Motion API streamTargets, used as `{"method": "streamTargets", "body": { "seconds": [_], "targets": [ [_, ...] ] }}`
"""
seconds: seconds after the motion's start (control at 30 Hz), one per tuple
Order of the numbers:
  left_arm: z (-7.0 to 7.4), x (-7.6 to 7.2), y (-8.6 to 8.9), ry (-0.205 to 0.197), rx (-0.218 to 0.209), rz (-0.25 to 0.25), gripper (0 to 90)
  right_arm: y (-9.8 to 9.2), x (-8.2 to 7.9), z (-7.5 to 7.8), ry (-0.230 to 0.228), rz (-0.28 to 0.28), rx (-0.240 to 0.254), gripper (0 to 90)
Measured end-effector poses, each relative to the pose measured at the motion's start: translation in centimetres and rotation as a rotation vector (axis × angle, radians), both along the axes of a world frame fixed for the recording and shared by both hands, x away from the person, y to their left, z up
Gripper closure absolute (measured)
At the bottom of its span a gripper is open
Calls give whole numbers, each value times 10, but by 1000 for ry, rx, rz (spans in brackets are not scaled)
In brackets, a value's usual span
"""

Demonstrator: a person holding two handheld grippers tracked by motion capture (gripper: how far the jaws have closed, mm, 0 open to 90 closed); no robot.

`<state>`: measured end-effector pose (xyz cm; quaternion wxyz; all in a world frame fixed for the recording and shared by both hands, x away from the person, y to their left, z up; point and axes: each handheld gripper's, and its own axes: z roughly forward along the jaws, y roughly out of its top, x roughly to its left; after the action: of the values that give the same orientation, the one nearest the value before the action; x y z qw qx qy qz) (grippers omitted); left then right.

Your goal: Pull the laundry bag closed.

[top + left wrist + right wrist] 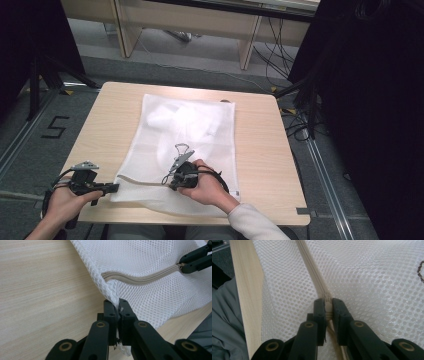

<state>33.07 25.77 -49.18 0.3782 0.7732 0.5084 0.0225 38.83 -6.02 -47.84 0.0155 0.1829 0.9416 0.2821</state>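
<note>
A white mesh laundry bag (185, 145) lies flat on the middle of the light wooden table (260, 150), its zipped end toward the person. At the near left corner of the bag, the left gripper (116, 305) has its fingers (109, 312) pressed together on the corner's edge; the mesh runs down between them, just below where the beige zipper (140, 278) ends. Farther right, the right gripper (327, 305) sits on the bag itself, its fingers (320, 312) closed to a narrow gap around the zipper line, with the zipper pull (327, 299) at their tips.

The high view takes in the whole bag, a paler bundle (167, 117) inside its far half, both hands, and a "5" (55, 126) marked on the floor to the left of the table. The left gripper view gives the weave of the mesh and the zipper teeth up close, with the other gripper's black tips at the zipper's far end. The right gripper view adds the table's near edge and grey clothing (224, 325) beyond it. No label on the bag can be read.
</note>
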Motion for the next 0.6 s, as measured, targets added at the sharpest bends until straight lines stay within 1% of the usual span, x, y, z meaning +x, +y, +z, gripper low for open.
{"method": "streamTargets", "body": {
  "seconds": [0.07, 0.1, 0.13, 0.2, 0.23, 0.27, 0.3, 0.37, 0.4, 0.47, 0.53, 0.6],
  "targets": [
    [0, 0, 0, -1, -4, 1, 861, -1, 0, 0, 1, 0, 0, 828],
    [-1, 0, -3, -4, -26, 30, 861, -1, 0, 1, 2, 0, 1, 828],
    [0, 0, -3, -4, -26, 28, 861, -1, 0, 1, 2, 0, 3, 828],
    [0, 0, 0, -1, 0, -3, 861, -1, 0, 1, 7, -3, 3, 828],
    [0, 0, 0, -2, -5, 5, 861, -1, 0, 1, 7, -3, 1, 828],
    [1, 0, 0, 3, 3, 0, 861, -2, -1, 1, 5, -4, -1, 828],
    [0, 0, 0, -1, 0, 1, 861, -2, 0, 2, 7, -5, -1, 827],
    [0, 0, 0, 3, 2, 1, 861, -4, 1, 1, -2, -4, 2, 828],
    [0, 0, 0, -3, -2, 3, 861, -4, 1, 1, 1, -4, 3, 828],
    [0, 0, 0, 4, 2, -1, 861, -5, 0, 1, 4, -8, 1, 827],
    [0, 0, 0, -1, -3, 1, 861, -5, 0, 1, 3, -7, 3, 828],
    [0, 0, 0, 2, 0, 5, 861, -5, 0, 1, 3, -7, 3, 828]
  ]
}}
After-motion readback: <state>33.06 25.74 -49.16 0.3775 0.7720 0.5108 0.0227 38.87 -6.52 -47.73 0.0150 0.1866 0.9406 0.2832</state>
